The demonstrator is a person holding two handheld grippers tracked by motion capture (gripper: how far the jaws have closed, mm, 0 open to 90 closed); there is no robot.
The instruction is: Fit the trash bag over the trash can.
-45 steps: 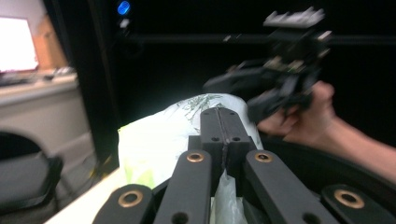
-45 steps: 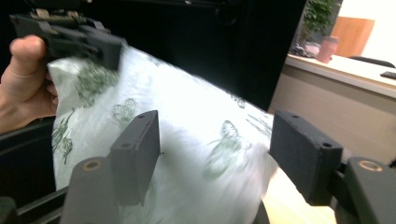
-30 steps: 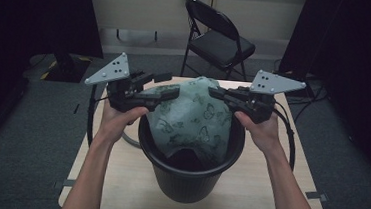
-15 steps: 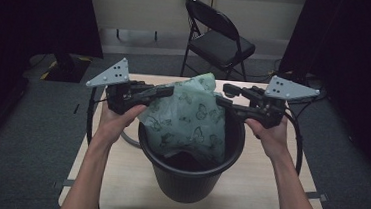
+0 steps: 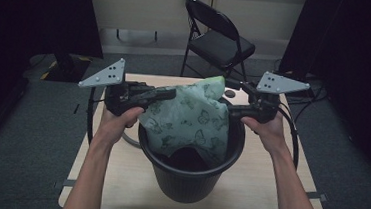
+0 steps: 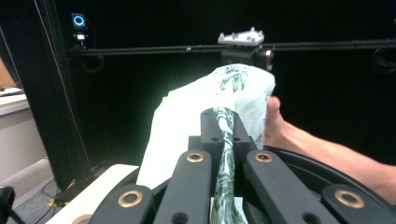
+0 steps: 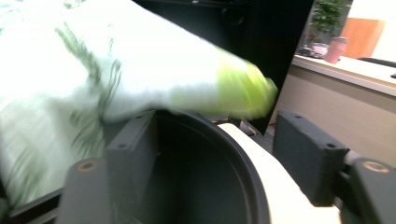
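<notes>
Bag [image 5: 192, 116], pale green plastic with a printed pattern, hangs partly inside the black bin [image 5: 188, 177] on the table [image 5: 117, 179], its upper part held above the rim and its lower end down in the opening. Left gripper [image 5: 166, 94] is clamped on a gathered edge of the bag, plastic pinched between its jaws in the left gripper view. Right gripper [image 5: 233, 110] sits at the far right rim with jaws spread apart and nothing between them; the bag passes just beside it. Judgement: lining the bin is begun but far from done. The bag's mouth is not yet opened or folded over the rim.
</notes>
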